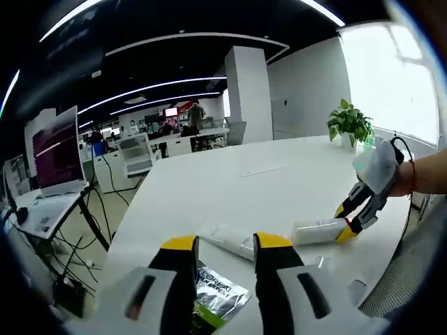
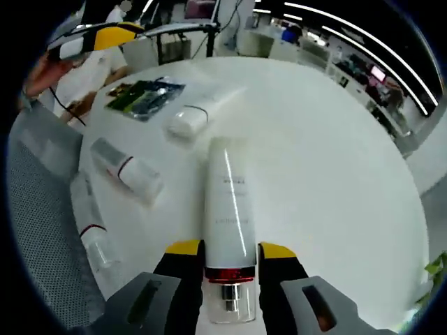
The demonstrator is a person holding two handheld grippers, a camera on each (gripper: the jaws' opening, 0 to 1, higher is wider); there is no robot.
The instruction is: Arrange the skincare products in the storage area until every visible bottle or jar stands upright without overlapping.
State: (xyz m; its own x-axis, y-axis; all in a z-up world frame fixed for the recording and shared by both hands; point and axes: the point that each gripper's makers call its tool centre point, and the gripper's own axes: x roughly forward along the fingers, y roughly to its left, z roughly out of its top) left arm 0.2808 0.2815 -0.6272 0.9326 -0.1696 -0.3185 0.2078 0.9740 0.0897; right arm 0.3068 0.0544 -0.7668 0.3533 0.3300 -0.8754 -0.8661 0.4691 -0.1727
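Right tool [image 2: 225, 252] pinches a lying white bottle [image 2: 227, 209]; left tool [image 1: 225, 244] spread.

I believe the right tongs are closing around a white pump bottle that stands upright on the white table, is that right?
Not quite: the white pump bottle is lying on its side on the white table, not standing upright. The right gripper view shows it stretched out flat, with the right tongs on either side of its red-ringed neck.

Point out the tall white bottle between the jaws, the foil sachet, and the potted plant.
Tall white bottle [image 2: 227, 209], right gripper view, mid-body.
Foil sachet [image 1: 218, 296], left gripper view, printed face.
Potted plant [image 1: 349, 122], left gripper view, leaves.
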